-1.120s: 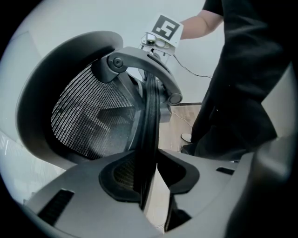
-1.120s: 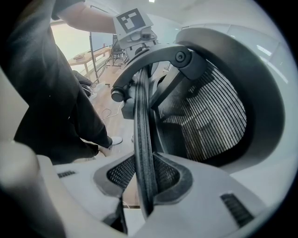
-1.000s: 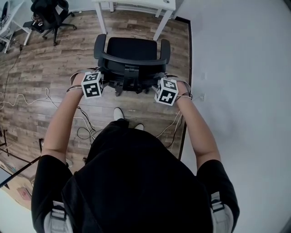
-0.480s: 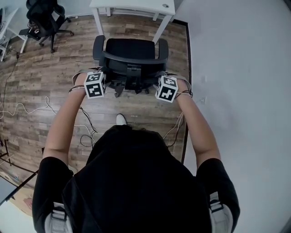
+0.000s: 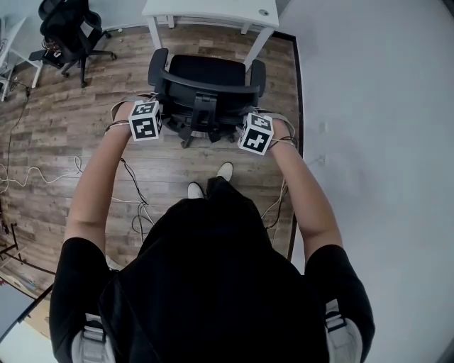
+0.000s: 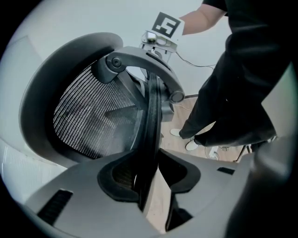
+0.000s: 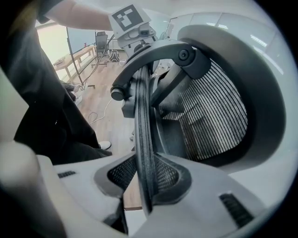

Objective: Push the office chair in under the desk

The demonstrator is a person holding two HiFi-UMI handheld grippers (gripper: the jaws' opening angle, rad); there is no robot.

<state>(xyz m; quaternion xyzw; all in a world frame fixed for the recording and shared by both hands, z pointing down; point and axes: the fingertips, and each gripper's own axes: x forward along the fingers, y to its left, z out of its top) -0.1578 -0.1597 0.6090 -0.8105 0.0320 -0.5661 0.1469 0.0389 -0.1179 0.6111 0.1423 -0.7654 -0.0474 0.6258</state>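
Note:
A black office chair (image 5: 206,71) stands on the wood floor in front of a white desk (image 5: 213,8), its seat between the desk's legs. My left gripper (image 5: 154,112) is at the left end of the mesh backrest (image 6: 88,116). The backrest's rim (image 6: 151,111) runs between the jaws of the left gripper (image 6: 150,153), whose tips touch it while they are opening. My right gripper (image 5: 248,126) is at the other end. There the rim (image 7: 142,116) sits between the jaws of the right gripper (image 7: 144,172), which are closing on it.
A white wall (image 5: 369,106) runs close along the right of the chair. A second black chair (image 5: 67,28) stands at the far left. Cables (image 5: 135,191) trail over the floor near the person's shoes (image 5: 225,171).
The chair has rolled toward the desk with both grippers on its backrest. The person has stepped forward after it.

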